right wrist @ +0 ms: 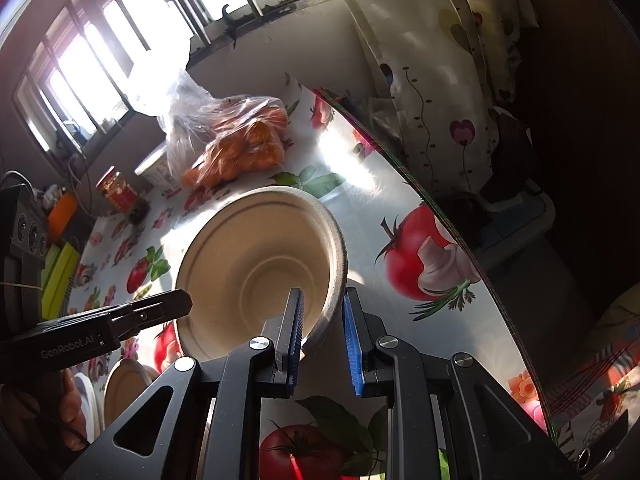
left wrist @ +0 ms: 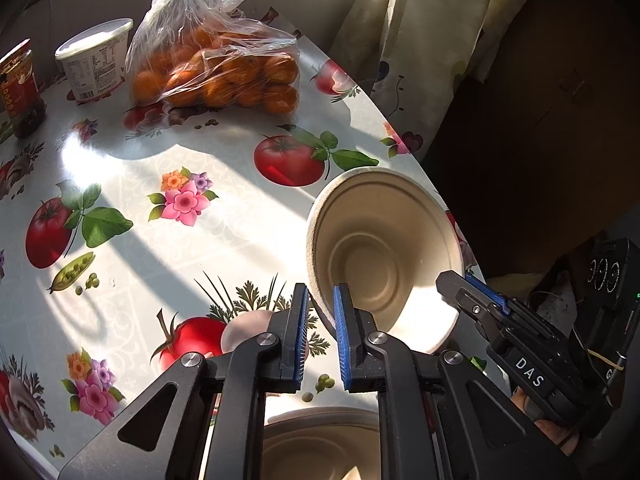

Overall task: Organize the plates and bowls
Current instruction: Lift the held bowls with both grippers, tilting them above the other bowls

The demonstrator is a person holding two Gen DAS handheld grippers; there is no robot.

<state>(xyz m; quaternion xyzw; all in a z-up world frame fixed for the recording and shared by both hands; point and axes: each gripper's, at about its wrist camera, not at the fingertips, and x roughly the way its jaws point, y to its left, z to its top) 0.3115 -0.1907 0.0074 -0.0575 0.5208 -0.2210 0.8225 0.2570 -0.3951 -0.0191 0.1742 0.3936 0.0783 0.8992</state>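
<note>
A beige paper bowl (left wrist: 384,264) is tilted up above the fruit-print tablecloth (left wrist: 160,208), with a gripper on each side of its rim. My left gripper (left wrist: 321,332) has its jaws around the bowl's left rim with a small gap, open. My right gripper (right wrist: 322,344) straddles the bowl's (right wrist: 256,268) right rim, jaws slightly apart, open. The right gripper also shows in the left wrist view (left wrist: 472,292). The left gripper also shows in the right wrist view (right wrist: 160,308). A second beige bowl (left wrist: 320,444) lies below the left gripper. It also appears in the right wrist view (right wrist: 124,392).
A clear bag of oranges (left wrist: 216,68), a white tub (left wrist: 96,60) and a red-labelled jar (left wrist: 20,88) stand at the back of the table. The table edge (right wrist: 460,236) runs along the right, with a curtain (right wrist: 424,80) beyond.
</note>
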